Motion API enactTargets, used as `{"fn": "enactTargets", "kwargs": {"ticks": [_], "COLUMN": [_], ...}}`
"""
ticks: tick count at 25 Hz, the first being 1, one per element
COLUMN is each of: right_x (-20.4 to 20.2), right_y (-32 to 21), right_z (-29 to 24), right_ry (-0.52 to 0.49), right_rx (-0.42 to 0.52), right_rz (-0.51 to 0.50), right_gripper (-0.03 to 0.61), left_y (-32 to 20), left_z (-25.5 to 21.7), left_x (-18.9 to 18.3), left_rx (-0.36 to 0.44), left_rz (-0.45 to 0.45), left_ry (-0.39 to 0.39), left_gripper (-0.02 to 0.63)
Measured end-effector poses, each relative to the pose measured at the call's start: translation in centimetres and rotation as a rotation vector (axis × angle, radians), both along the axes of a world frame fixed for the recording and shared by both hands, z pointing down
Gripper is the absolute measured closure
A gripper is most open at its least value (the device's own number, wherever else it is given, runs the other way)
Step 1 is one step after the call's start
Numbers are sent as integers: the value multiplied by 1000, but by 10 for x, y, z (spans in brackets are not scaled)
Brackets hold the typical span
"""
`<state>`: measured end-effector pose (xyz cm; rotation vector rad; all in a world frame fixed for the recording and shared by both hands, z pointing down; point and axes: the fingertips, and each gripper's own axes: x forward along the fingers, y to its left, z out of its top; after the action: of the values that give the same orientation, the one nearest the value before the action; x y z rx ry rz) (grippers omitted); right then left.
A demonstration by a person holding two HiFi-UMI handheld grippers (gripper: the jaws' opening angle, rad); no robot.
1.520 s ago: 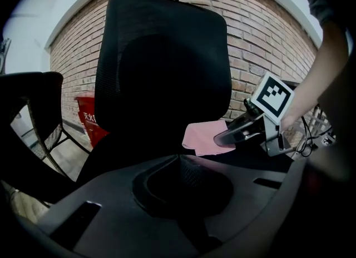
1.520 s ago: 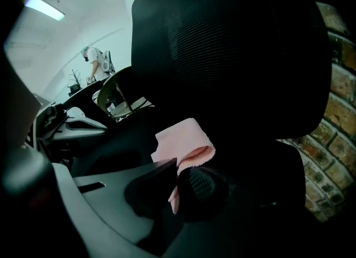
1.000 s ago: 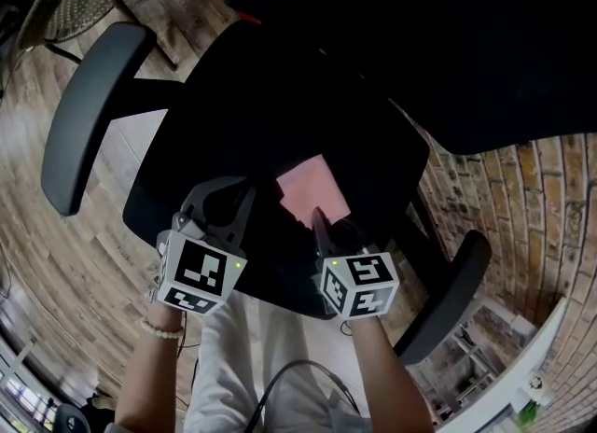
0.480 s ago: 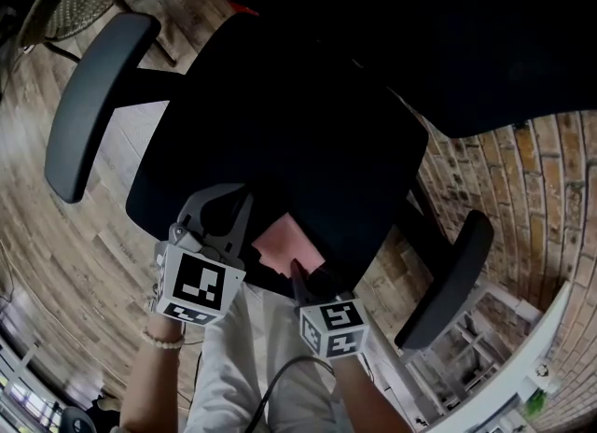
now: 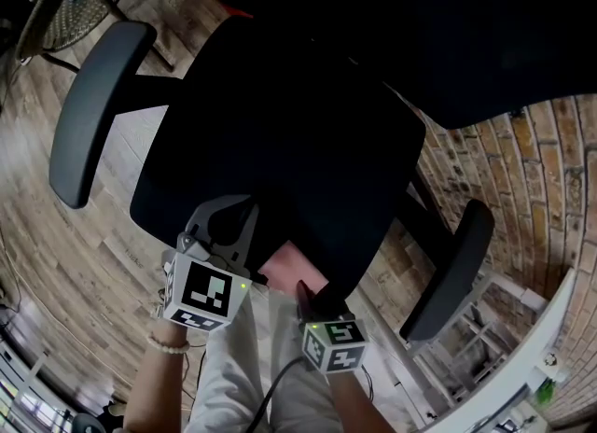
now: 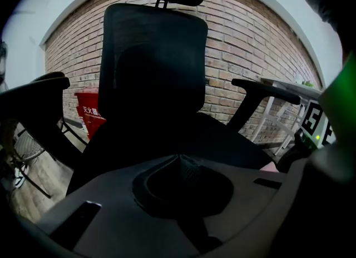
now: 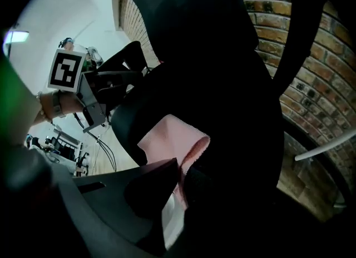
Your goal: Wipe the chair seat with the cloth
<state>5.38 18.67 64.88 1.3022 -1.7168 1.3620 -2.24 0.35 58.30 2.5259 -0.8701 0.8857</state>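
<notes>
Cloth nearer, in right gripper

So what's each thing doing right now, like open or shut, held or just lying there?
left gripper: shut, nothing between its jaws.
right gripper: shut on the pink cloth.
pink cloth: pinched at one end, folded over, at the seat's front edge.
chair seat: nobody sitting on it, cloth at its front edge.
</notes>
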Motion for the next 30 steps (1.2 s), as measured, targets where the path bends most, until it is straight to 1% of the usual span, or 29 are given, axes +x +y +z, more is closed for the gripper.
{"fn": "enactTargets", "kwargs": {"ticks": [3,6,14,20,27,30], "right_x": [9,19,63,101,149,166], "right_y": [-10,-27,-99,-159,-219,-241], "right_z": [-1,-3,-8,-11,-6,-5], "right_ry": [22,43,124,181,191,220], "right_rx": [18,48,149,214,244,247], "right_rz": [60,95,267,322,461,490], "right_gripper": [529,529,529,528,529,528], "left_y": [2,1,-15,-35,-60,-71], "left_z": [0,-1,-1,-4,-10,-13], "left_x": [4,10,25,41,56,62], "left_rx": [-5,-6,9,26,63,80], "left_rz": [17,36,86,121,153,167], "left_ry": [0,7,15,22,37,41], "left_gripper": [595,595,595,595,595,595]}}
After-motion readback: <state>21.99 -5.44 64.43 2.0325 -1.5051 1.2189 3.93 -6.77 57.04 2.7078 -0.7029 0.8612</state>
